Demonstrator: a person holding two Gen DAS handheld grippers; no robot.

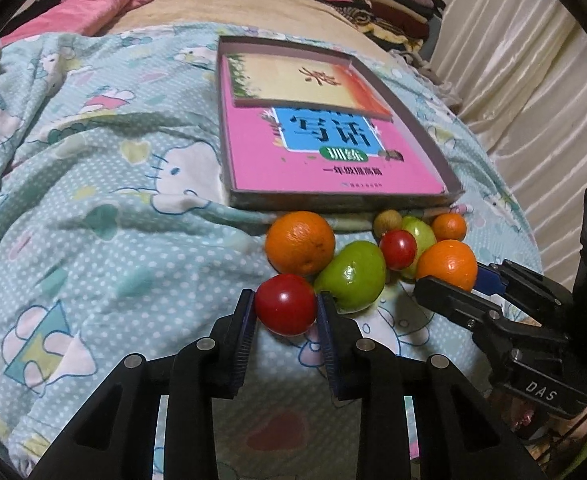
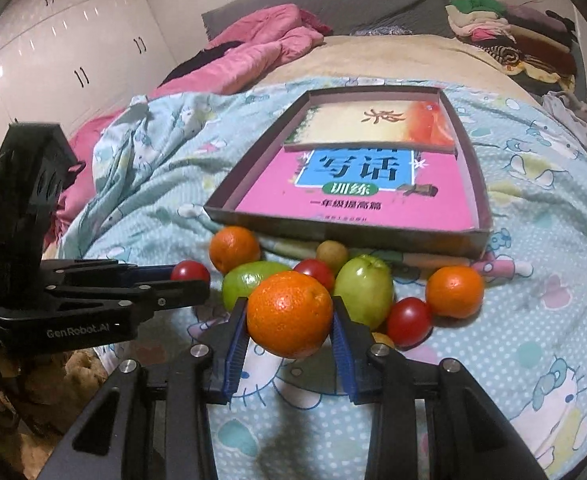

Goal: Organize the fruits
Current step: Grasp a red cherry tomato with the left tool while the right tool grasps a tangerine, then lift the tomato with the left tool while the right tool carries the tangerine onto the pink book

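A smooth red tomato [image 1: 286, 304] is clamped between the left gripper [image 1: 285, 306] fingers, and a dimpled orange [image 2: 289, 314] is clamped by the right gripper [image 2: 290, 316]. Both are held at the near edge of a fruit cluster on the soft quilted bed [image 1: 113, 208]. A shallow cardboard tray [image 2: 349, 236] holding books is set just behind the cluster; open bedding is seen to the left.

Right gripper [image 2: 289, 320] clamped on orange [image 2: 289, 314], just off the bed [image 2: 533, 320]. Left gripper [image 2: 191, 280] grips tomato [image 2: 189, 271]. Other fruit sits by box's [image 2: 345, 236] near edge.
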